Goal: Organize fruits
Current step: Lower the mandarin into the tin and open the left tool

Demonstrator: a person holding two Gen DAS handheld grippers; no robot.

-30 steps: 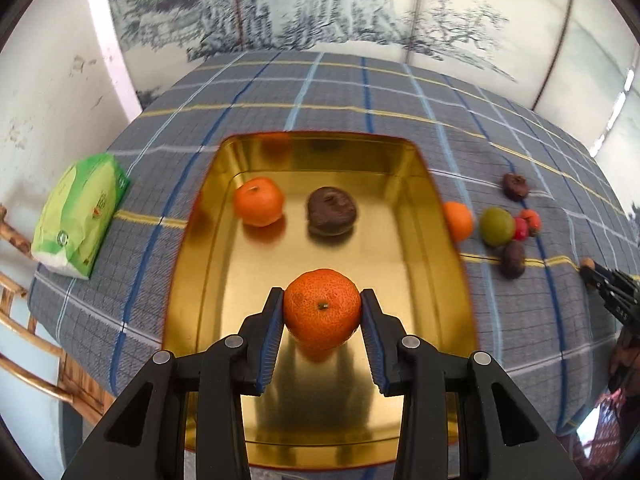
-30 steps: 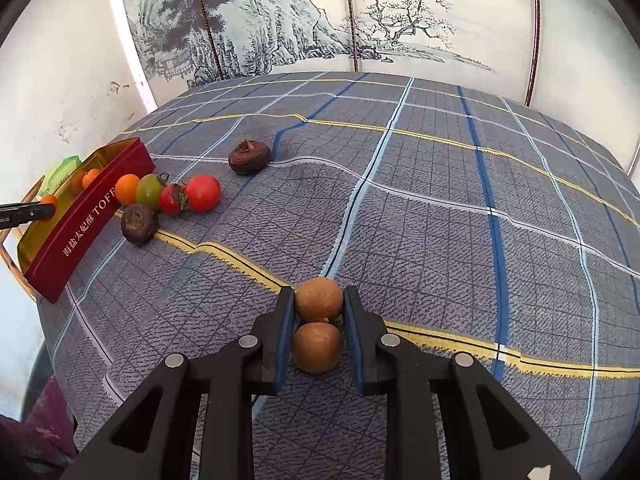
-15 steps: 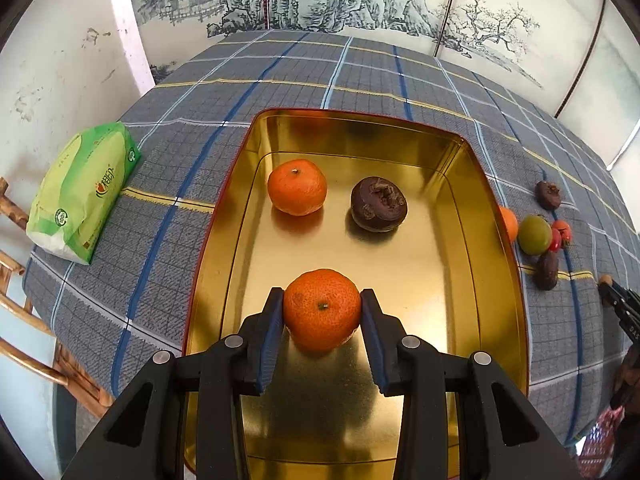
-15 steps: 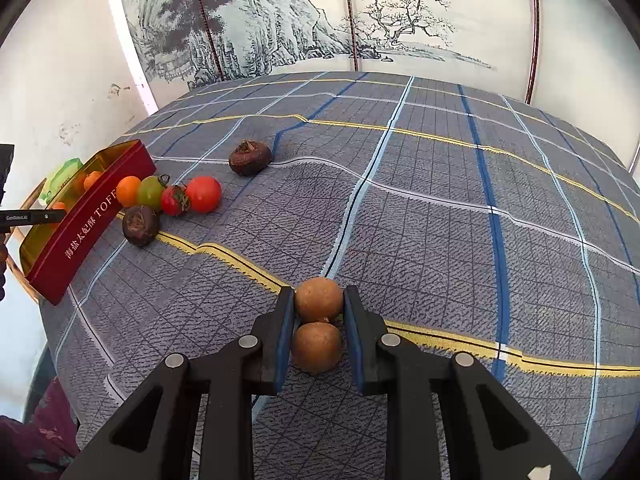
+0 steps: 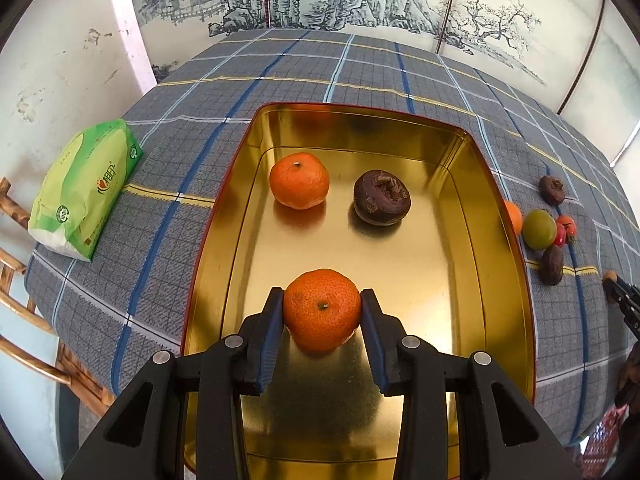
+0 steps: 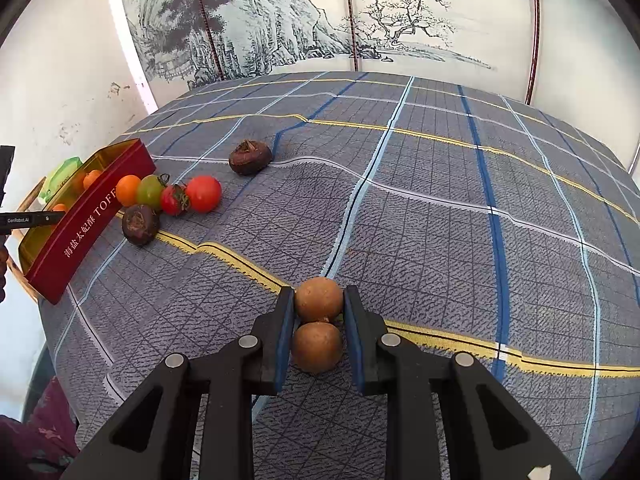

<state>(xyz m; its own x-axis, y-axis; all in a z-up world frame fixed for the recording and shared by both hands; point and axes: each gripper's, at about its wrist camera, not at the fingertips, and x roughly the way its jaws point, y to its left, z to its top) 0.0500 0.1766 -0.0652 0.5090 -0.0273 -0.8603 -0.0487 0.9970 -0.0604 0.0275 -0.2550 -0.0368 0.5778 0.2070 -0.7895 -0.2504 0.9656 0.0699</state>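
Note:
My left gripper (image 5: 322, 312) is shut on an orange tangerine (image 5: 322, 309), held low over the near floor of a gold tin tray (image 5: 476, 280). In the tray lie another tangerine (image 5: 299, 180) and a dark brown fruit (image 5: 382, 202). My right gripper (image 6: 319, 312) is shut on a pair of joined brown round fruits (image 6: 319, 300), resting on the plaid tablecloth. The tray shows in the right wrist view as a red-sided tin (image 6: 86, 220) at far left.
Beside the tray lie an orange fruit (image 6: 128, 190), a green fruit (image 6: 150, 191), red tomatoes (image 6: 203, 193) and two dark fruits (image 6: 140, 224) (image 6: 250, 157). A green tissue pack (image 5: 86, 184) lies left of the tray. A wooden chair (image 5: 24, 320) stands at the table's left edge.
My left gripper has moved forward and down over the tray with the tangerine; the tray looks larger and closer. The right gripper has not moved.

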